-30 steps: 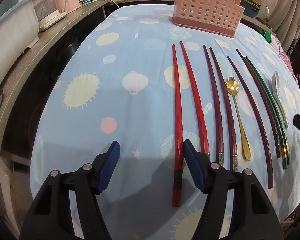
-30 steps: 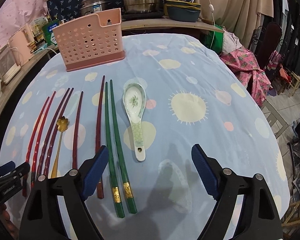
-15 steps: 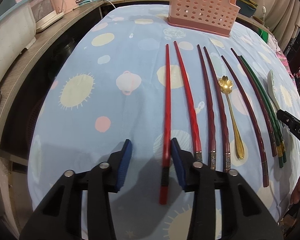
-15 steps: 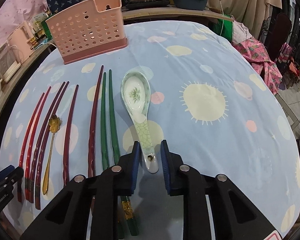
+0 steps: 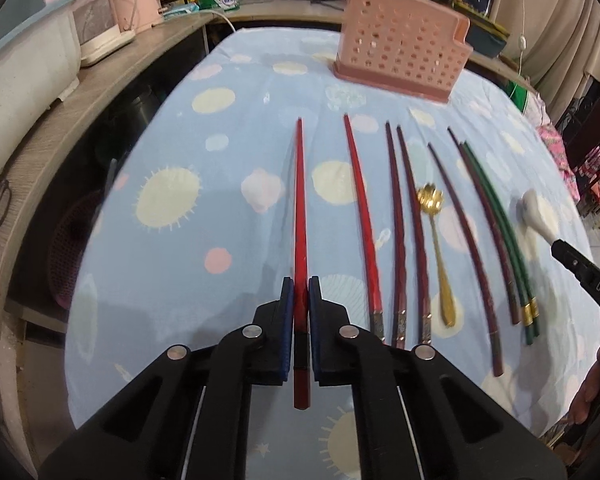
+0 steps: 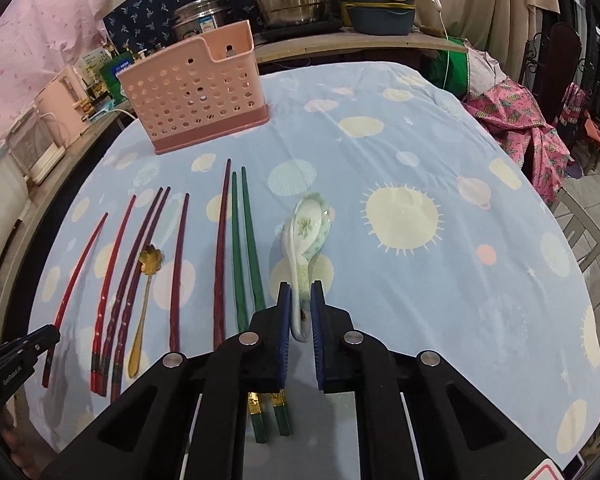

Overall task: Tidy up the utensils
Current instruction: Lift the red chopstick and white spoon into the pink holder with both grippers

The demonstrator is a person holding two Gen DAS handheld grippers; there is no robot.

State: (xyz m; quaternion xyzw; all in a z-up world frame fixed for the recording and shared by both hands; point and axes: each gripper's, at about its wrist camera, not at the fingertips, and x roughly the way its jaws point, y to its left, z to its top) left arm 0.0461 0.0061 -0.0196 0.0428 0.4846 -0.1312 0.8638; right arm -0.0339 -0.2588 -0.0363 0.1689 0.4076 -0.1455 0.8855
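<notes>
Left wrist view: left gripper (image 5: pixel 301 294) clamped on red chopstick (image 5: pixel 299 216), blue fingers (image 5: pixel 287 312) pressing both sides near its dark butt end; stick runs straight fwd from the fingers, tip toward far side of surface (image 5: pixel 228 152) w/ blue sun-and-dot cloth. Second red chopstick (image 5: pixel 362 216) lies apart to the right on the cloth. Next, going right: pair of dark maroon chopsticks (image 5: pixel 398 224) side by side, gold spoon (image 5: pixel 440 256) w/ flower-shaped bowl, two more single maroon sticks, then green chopsticks (image 5: pixel 500 220) w/ gold bands. White ceramic spoon (image 5: pixel 536 210) at far right, blurred. Pink perforated utensil holder (image 5: pixel 404 60) stands upright at far end of surface, well apart from the row. Tip of right gripper at right edge.

Right wrist view: right gripper (image 6: pixel 301 304) closed narrow on handle of ceramic spoon (image 6: pixel 306 236); fingers (image 6: pixel 283 320) grip either side of handle end, bowl w/ green floral print tilted on its side, pointing away. Can't tell if spoon is clear of the cloth. Green chopsticks (image 6: pixel 242 248) just left of it, butt ends under the gripper body. Rest of the row lies further left; gold spoon (image 6: pixel 146 292) among the maroon sticks. Utensil holder (image 6: pixel 196 92) upright at far left of surface (image 6: pixel 420 160). Left gripper visible at lower left edge.
</notes>
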